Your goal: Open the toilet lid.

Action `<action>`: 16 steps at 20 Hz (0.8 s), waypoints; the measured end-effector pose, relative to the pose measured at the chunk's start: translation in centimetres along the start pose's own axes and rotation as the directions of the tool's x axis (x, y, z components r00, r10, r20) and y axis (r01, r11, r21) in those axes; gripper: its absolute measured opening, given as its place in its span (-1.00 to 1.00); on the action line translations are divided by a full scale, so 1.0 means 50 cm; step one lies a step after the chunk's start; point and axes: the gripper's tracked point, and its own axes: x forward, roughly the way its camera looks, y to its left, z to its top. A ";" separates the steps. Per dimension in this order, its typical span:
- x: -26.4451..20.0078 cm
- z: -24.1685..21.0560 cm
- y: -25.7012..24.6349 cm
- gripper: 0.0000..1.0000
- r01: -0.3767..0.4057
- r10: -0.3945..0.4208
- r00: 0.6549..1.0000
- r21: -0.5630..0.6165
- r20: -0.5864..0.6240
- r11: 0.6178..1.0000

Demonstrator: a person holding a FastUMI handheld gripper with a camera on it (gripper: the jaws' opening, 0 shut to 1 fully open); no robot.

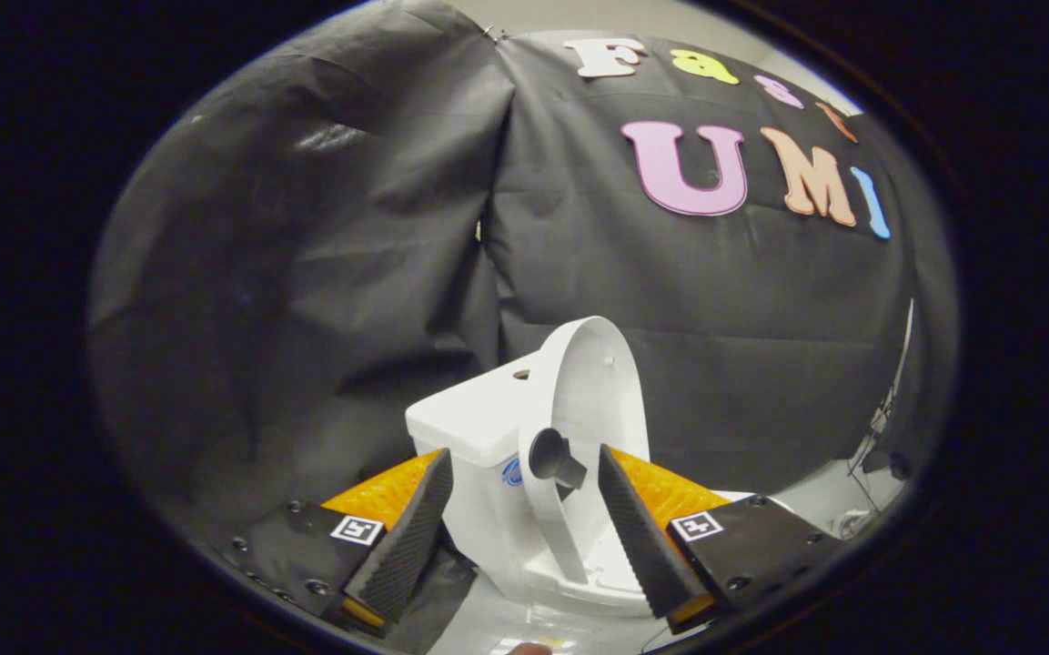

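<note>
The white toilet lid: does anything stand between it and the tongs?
Nothing visible does. The white plastic toilet lid, already raised upright against the white tank, stands just ahead of the open tongs, its dark round knob in the gap between the fingers, neither finger touching it.

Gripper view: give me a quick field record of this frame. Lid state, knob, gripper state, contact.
toilet: white, small, stands just ahead of the fingers
tank: behind the lid, hole in its top
lid: raised, nearly upright, leaning toward the tank
knob: dark, sticks out from the lid toward the camera
hand-held gripper: open, fingers spread either side of the lid and knob
contact: fingers touch nothing visible
backdrop: black cloth
task status: lid looks open
</note>
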 end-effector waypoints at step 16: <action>-0.225 0.157 -0.279 0.98 0.034 -0.031 0.984 -0.015 0.178 0.999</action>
